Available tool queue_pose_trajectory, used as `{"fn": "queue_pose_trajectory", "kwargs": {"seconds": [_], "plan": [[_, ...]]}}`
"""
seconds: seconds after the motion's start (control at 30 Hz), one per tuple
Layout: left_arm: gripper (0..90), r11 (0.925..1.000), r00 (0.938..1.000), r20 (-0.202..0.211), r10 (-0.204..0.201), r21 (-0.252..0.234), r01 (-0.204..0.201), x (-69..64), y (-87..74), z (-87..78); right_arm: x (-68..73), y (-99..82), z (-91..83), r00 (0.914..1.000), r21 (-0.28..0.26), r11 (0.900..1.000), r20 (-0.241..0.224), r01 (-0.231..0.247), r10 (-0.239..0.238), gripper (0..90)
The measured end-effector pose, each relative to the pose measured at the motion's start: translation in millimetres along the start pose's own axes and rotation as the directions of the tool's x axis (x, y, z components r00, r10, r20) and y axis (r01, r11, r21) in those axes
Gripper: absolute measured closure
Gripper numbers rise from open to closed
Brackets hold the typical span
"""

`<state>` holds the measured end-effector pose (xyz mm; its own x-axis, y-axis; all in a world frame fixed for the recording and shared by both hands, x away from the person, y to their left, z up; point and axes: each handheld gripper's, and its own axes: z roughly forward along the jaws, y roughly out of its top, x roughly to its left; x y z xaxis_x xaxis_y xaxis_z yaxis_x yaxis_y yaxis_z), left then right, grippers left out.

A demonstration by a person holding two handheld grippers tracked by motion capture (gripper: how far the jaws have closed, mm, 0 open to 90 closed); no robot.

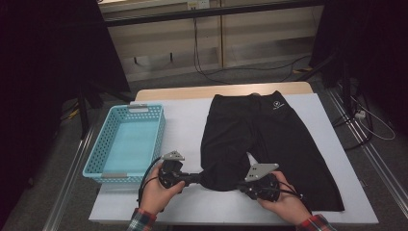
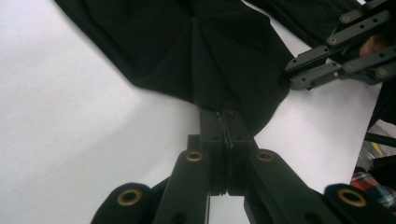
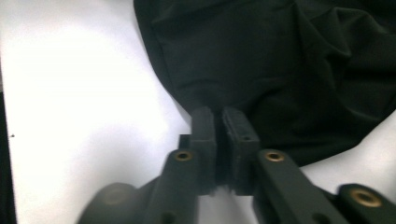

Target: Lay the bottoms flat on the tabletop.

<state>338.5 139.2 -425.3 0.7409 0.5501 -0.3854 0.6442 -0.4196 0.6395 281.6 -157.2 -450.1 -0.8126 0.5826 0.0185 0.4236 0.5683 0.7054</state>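
Black shorts (image 1: pixel 269 134) lie on the white table (image 1: pixel 183 120), waistband with a small white logo at the far side. The near end of their left leg (image 1: pixel 219 175) is bunched up between my two grippers. My left gripper (image 1: pixel 198 179) comes in from the left, shut on that leg's hem; its gripper view shows the fabric (image 2: pixel 210 56) pinched at the tips of the left gripper (image 2: pixel 226 114). My right gripper (image 1: pixel 241 185) holds the same hem from the right, and the right gripper (image 3: pixel 218 114) is shut on the cloth's edge (image 3: pixel 261 70). It also appears, as the right gripper (image 2: pixel 299 77), in the left gripper view.
A turquoise plastic basket (image 1: pixel 103 139) stands on the table's left side, nothing inside it. The shorts' right leg (image 1: pixel 317 183) reaches the near right corner. The table's front edge lies just below my hands. Cables lie on the floor beyond the table.
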Motion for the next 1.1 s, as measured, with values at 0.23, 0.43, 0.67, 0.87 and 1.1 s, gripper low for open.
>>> {"fn": "queue_pose_trajectory", "kwargs": {"seconds": [0.23,0.43,0.67,0.87,1.1], "plan": [[89.5,0.9998,0.9994,0.027,-0.020,-0.003,0.020,-1.8,-0.2,-4.2,-0.3,-0.2,-2.8,1.0000,0.005,1.0000,-0.002,0.006,-0.006,89.5],[89.5,0.9999,0.9984,0.057,0.006,0.010,-0.006,-13.4,1.4,-4.1,-4.0,-2.2,-21.0,0.9997,-0.020,0.9997,-0.016,-0.017,0.017,90.0],[89.4,0.9996,0.9969,0.078,0.008,0.026,-0.010,-24.5,-6.7,-7.2,-2.6,-8.9,-39.3,0.9986,-0.056,0.9976,-0.035,-0.042,0.040,90.0],[89.1,0.9984,0.9968,0.078,0.014,0.054,-0.018,-32.0,-15.5,-7.7,5.1,-16.8,-44.4,0.9983,-0.039,0.9989,-0.052,-0.026,0.024,90.0],[88.8,0.9970,0.9976,0.070,-0.002,0.078,-0.004,-28.2,-18.0,-6.3,7.1,-17.1,-43.6,0.9972,-0.040,0.9988,-0.070,-0.028,0.025,89.9]]}}
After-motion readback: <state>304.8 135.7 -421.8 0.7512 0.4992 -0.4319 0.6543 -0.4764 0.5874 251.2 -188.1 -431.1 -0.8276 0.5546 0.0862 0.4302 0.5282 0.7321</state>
